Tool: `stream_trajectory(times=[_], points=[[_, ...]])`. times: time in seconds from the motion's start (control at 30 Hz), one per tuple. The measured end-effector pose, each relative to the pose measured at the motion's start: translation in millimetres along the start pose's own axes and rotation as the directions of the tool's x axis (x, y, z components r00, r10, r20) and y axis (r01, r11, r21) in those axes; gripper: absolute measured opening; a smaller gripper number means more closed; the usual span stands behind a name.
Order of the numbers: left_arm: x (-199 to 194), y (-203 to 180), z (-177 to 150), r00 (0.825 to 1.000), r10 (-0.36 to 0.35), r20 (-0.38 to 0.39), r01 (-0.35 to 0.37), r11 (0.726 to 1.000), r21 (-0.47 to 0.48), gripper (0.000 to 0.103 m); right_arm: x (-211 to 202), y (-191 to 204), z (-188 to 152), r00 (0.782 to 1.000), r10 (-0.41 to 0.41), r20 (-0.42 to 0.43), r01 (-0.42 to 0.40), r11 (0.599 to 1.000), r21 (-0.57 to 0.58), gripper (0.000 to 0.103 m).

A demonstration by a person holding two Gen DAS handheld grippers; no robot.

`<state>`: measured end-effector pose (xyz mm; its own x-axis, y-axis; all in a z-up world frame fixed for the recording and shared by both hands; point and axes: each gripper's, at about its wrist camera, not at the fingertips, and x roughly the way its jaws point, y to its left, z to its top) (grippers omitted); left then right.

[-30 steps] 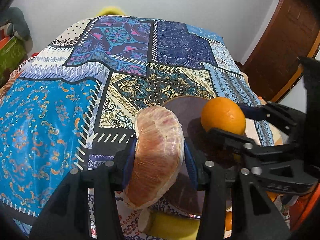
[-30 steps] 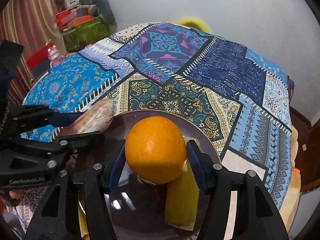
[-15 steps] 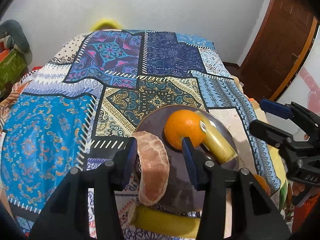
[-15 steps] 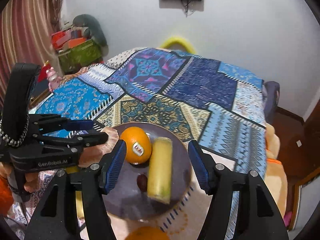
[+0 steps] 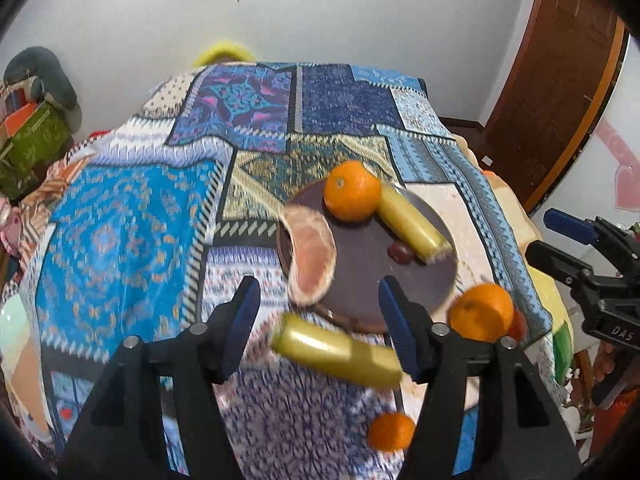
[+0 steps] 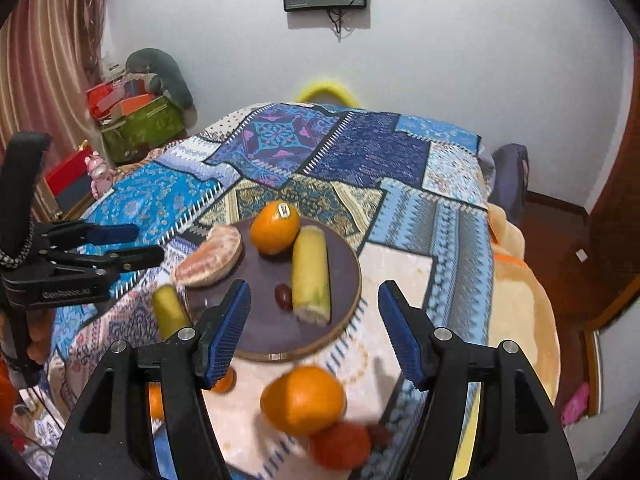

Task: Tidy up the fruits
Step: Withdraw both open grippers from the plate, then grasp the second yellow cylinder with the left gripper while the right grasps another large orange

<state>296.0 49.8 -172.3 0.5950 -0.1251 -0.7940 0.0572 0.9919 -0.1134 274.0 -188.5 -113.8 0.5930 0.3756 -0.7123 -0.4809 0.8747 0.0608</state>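
On the dark round plate (image 6: 344,300) a yellow banana piece (image 6: 310,276) lay with its long axis running away from the right camera, cut end nearest. An orange (image 6: 275,227) with a sticker touched its far end, a peeled pomelo segment (image 6: 210,262) curved over the plate's left rim, and a dark grape (image 6: 283,295) sat beside the banana. Off the plate, on the patchwork cloth (image 5: 120,240), lay another banana piece (image 5: 336,350), crosswise, and a second orange (image 6: 302,400). Both the left gripper (image 5: 320,324) and right gripper (image 6: 314,330) hung above, jaws spread, holding nothing.
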Motion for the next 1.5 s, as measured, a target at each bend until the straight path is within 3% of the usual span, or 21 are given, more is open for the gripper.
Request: stream_trajectory(times=[0.27, 0.5, 0.67, 0.83, 0.97, 1.23, 1.3, 1.37, 1.5], points=[[-1.4, -12.9, -36.8, 0.998, 0.001, -0.062, -0.001, 1.000, 0.008, 0.069, -6.8, 6.7, -34.5, 0.999, -0.017, -0.050, 0.018, 1.000, 0.017, 0.066], [26.1, -31.1, -61.5, 0.987, -0.019, -0.157, 0.024, 0.999, 0.033, 0.073, 2.1, 7.7, -57.3, 0.994, -0.012, -0.106, 0.014, 1.000, 0.026, 0.066], [46.6, -38.3, -70.4, 0.980, -0.006, -0.199, 0.017, 0.999, 0.050, 0.073, 10.3, 9.8, -66.5, 0.992, 0.006, -0.123, -0.002, 1.000, 0.028, 0.077], [53.8, -28.0, -72.4, 0.983, 0.013, -0.184, -0.007, 0.999, 0.033, 0.071, 26.4, 10.0, -68.8, 0.988, 0.004, -0.152, 0.000, 1.000, 0.026, 0.078], [48.5, -13.3, -75.3, 0.984, -0.012, -0.178, 0.013, 1.000, -0.001, 0.059, 39.9, 7.2, -70.8, 0.983, 0.009, -0.181, -0.003, 0.999, 0.036, 0.078], [25.1, 41.6, -89.9, 0.983, 0.075, -0.167, -0.088, 0.993, -0.073, 0.059, 50.7, 12.2, -71.0, 0.983, 0.004, -0.185, -0.002, 1.000, 0.011, 0.077], [21.9, 55.7, -91.2, 0.980, 0.097, -0.176, -0.113, 0.990, -0.086, 0.057, 50.5, 12.1, -70.5, 0.984, 0.000, -0.178, 0.003, 1.000, 0.016, 0.073], [17.7, 62.1, -88.6, 0.980, 0.088, -0.180, -0.107, 0.989, -0.099, 0.057, 49.4, 9.8, -69.1, 0.985, -0.007, -0.175, 0.011, 1.000, 0.022, 0.066], [10.1, 55.1, -82.3, 0.987, 0.054, -0.154, -0.069, 0.993, -0.092, 0.057, 48.7, 2.1, -68.2, 0.985, 0.026, -0.173, -0.015, 0.998, 0.067, 0.065]])
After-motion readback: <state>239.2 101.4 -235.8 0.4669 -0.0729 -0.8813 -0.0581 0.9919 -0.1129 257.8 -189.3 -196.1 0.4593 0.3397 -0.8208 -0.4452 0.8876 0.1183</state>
